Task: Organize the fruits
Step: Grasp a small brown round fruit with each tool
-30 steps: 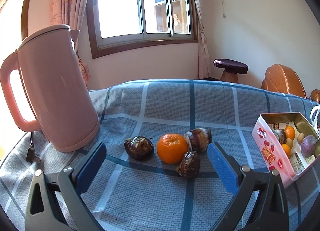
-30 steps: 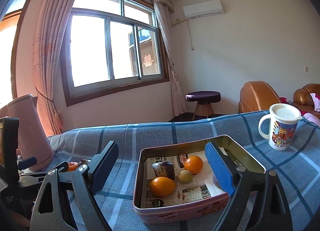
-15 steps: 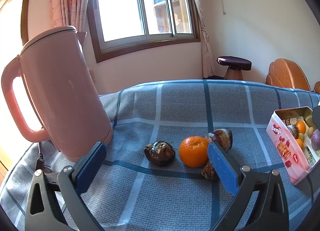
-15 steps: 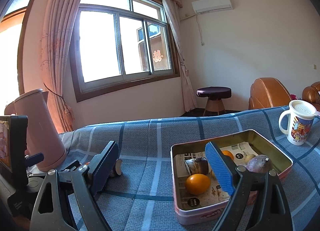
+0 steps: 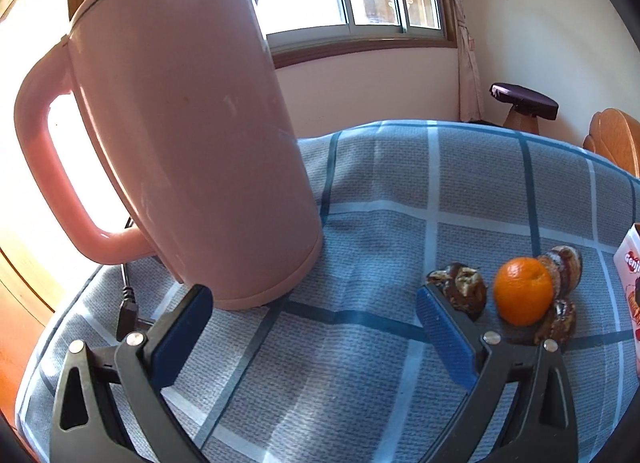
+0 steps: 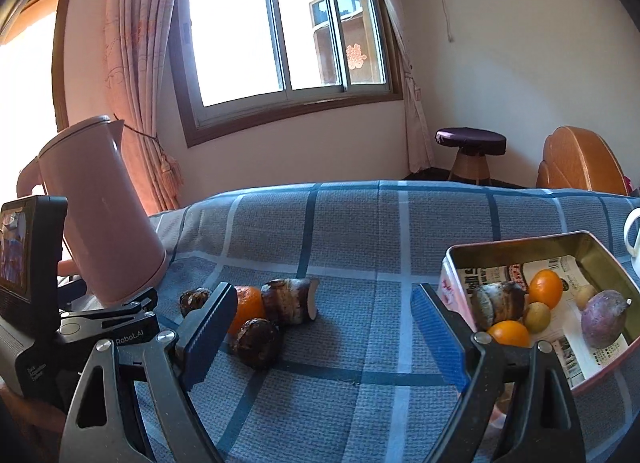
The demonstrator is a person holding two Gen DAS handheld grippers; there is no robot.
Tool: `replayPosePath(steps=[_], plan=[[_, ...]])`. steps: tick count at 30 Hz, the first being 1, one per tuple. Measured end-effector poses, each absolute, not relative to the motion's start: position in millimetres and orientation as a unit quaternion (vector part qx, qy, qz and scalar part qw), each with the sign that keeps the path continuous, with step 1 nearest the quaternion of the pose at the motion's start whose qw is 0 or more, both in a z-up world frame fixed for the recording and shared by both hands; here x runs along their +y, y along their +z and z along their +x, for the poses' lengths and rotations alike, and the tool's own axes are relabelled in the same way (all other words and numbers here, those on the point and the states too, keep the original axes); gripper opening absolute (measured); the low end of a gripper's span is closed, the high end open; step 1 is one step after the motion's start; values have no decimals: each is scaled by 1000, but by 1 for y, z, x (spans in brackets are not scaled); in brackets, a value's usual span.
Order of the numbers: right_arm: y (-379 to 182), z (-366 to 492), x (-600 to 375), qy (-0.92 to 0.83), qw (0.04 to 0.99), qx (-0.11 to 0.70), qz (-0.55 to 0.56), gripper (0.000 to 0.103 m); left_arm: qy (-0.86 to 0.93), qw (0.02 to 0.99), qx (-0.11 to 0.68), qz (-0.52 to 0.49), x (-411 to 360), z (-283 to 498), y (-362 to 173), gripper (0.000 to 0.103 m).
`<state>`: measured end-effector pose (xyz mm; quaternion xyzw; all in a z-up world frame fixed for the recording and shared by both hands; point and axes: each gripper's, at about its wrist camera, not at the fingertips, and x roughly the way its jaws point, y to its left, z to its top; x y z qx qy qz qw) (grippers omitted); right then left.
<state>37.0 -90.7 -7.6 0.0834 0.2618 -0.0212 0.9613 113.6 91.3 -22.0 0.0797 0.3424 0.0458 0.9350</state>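
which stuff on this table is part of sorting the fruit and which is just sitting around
Part of the job:
- orange on the cloth
- three brown lumps beside it, one being
- tin already holding fruit
- right tongs, open

Just lying about:
- pink kettle
- white mug
- stool

The left hand-held gripper (image 5: 312,327) points forward and downward, its jaws standing wide apart with nothing between the blue pads (image 5: 182,337). The right hand-held gripper (image 6: 324,327) is likewise angled downward, jaws spread wide and empty, blue pads (image 6: 438,337) facing each other across the gap. In the right wrist view the left hand-held gripper's black body appears at the lower left, just beside the right one's left finger.
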Motion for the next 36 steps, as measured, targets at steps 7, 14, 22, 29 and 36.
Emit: replayPosePath(steps=[7, 14, 22, 29, 36], plan=[[-30, 70, -66, 48, 931, 355, 68, 78, 58, 930, 350, 91, 100, 119, -23, 103], [-47, 91, -51, 59, 906, 417, 53, 57, 42, 924, 360, 120, 101, 123, -28, 103], [-47, 80, -75, 57, 905, 411, 96, 35, -23, 931, 341, 125, 83, 117, -22, 103], [-29, 31, -102, 49, 932, 342, 107, 35, -81, 933, 323, 134, 66, 107, -17, 103], [-20, 22, -110, 39, 943, 311, 110, 35, -105, 924, 351, 114, 54, 122, -29, 100]])
